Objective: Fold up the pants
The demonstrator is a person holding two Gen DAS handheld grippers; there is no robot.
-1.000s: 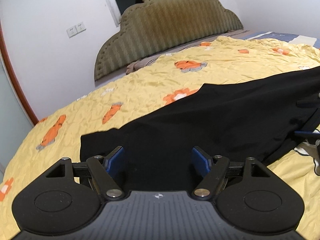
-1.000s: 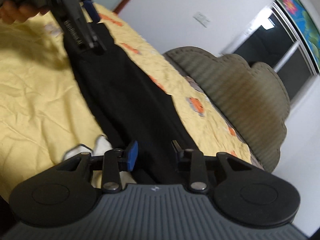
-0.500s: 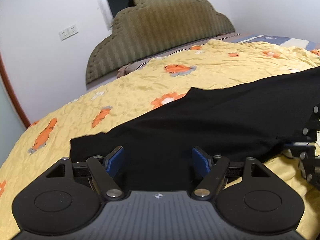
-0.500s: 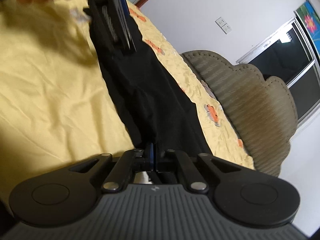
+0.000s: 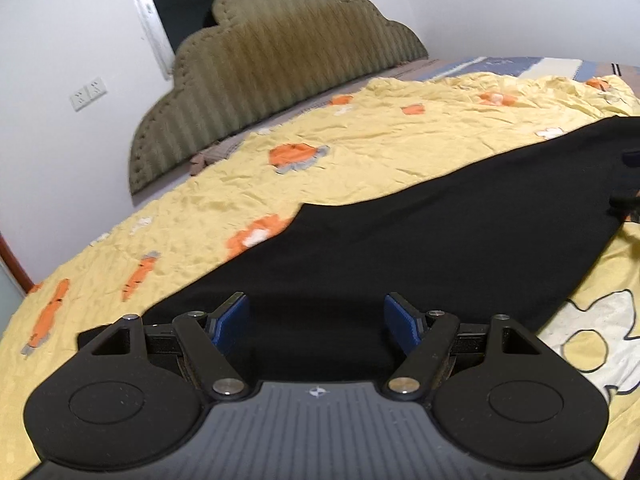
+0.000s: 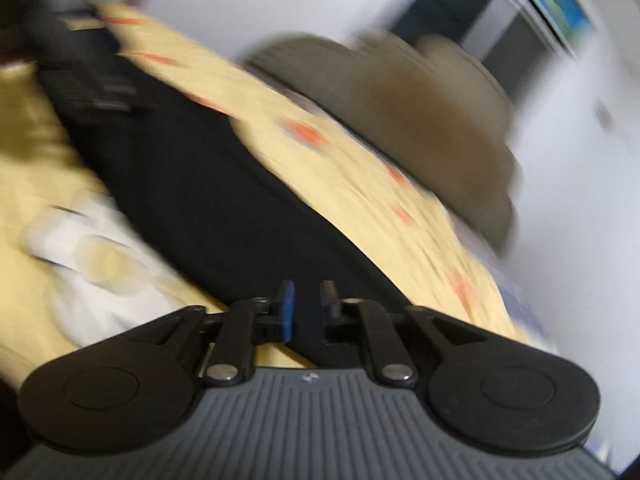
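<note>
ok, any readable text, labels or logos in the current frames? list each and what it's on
No readable words or numbers in either view.
Small white emblem on the left claw body: a symbol, no letters.
Same emblem on the right claw body: blurred.
Colourful picture on the wall: motion-blurred, any text unreadable.

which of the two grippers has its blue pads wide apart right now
The left gripper: its blue pads stand wide apart over the black pants. The right gripper is nearly closed.
</note>
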